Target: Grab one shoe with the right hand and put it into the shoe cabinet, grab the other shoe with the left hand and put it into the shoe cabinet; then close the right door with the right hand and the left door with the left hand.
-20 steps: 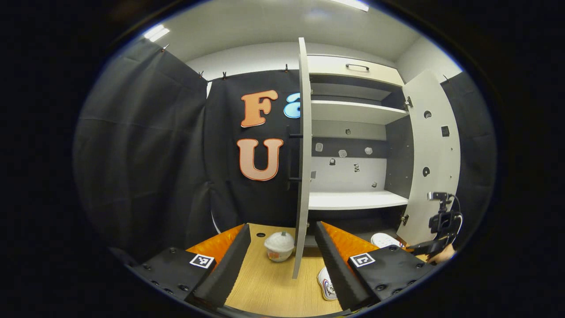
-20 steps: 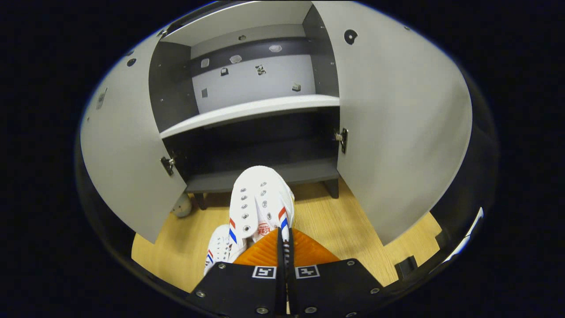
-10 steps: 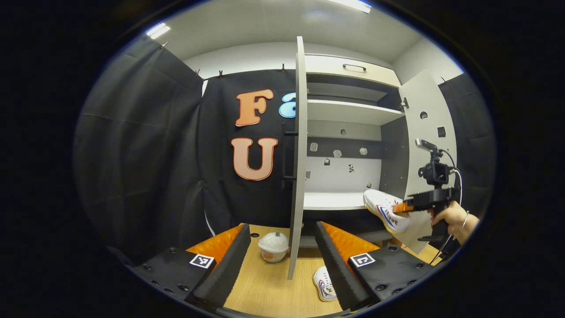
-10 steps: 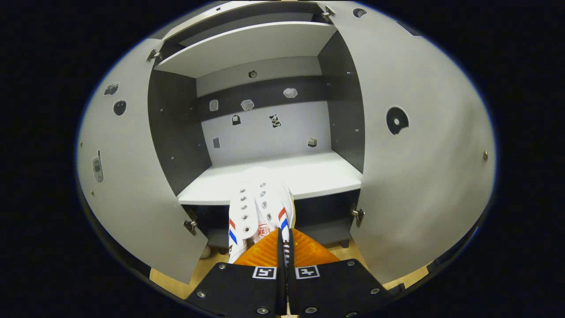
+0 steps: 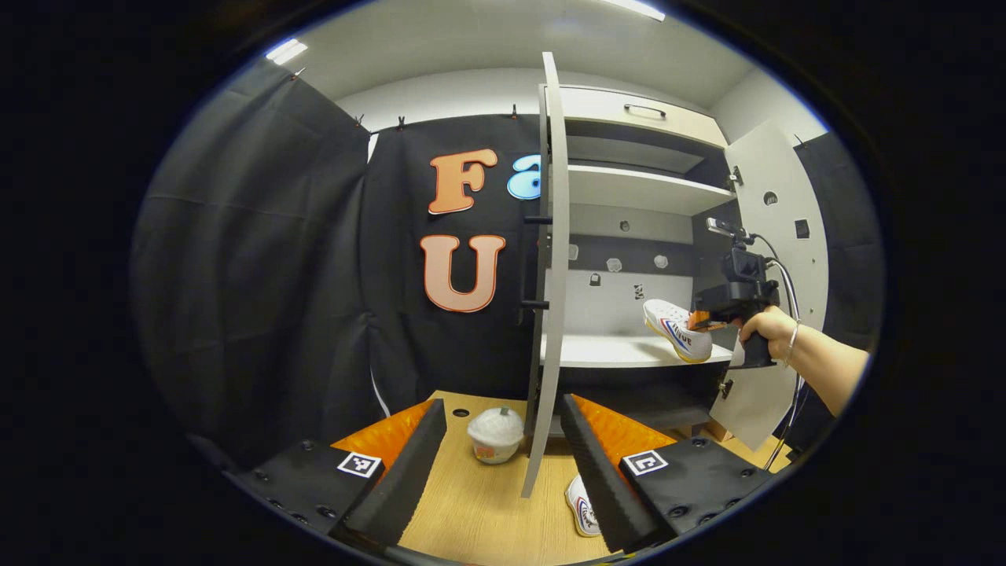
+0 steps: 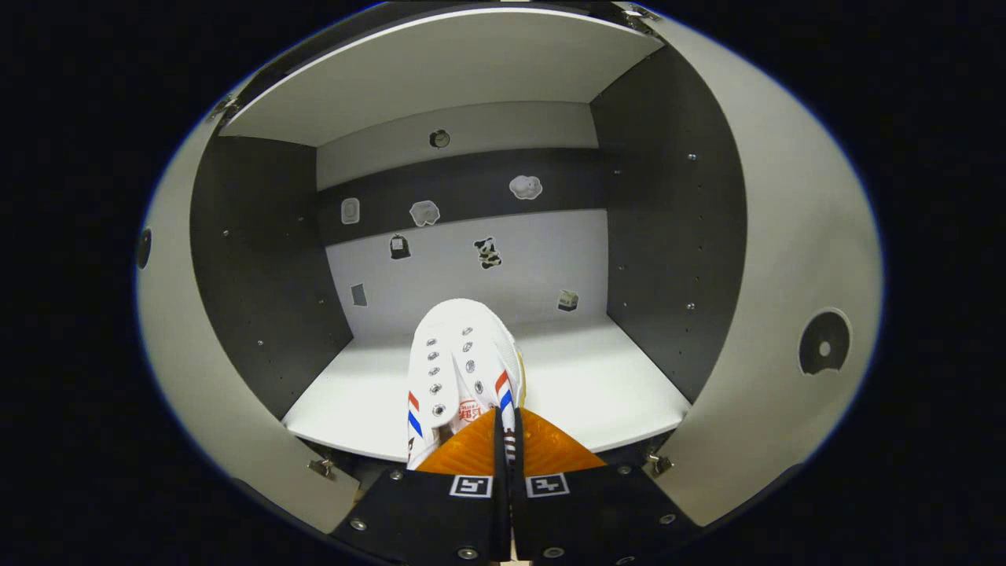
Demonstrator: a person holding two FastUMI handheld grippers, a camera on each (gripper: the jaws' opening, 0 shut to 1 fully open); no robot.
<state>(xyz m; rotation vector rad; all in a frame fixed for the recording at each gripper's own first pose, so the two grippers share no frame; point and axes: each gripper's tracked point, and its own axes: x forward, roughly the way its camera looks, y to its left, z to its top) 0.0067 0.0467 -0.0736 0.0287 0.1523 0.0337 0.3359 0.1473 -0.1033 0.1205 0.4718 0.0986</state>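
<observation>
The right claw [image 6: 505, 440] is pinching the white shoe [image 6: 460, 369] by its heel, toe pointing into the shoe cabinet [image 6: 668, 236], hanging over the white shelf [image 6: 597, 385].

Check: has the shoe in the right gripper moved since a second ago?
Yes. The shoe rose from the floor to just above the cabinet's white shelf, carried by the right gripper.
</observation>
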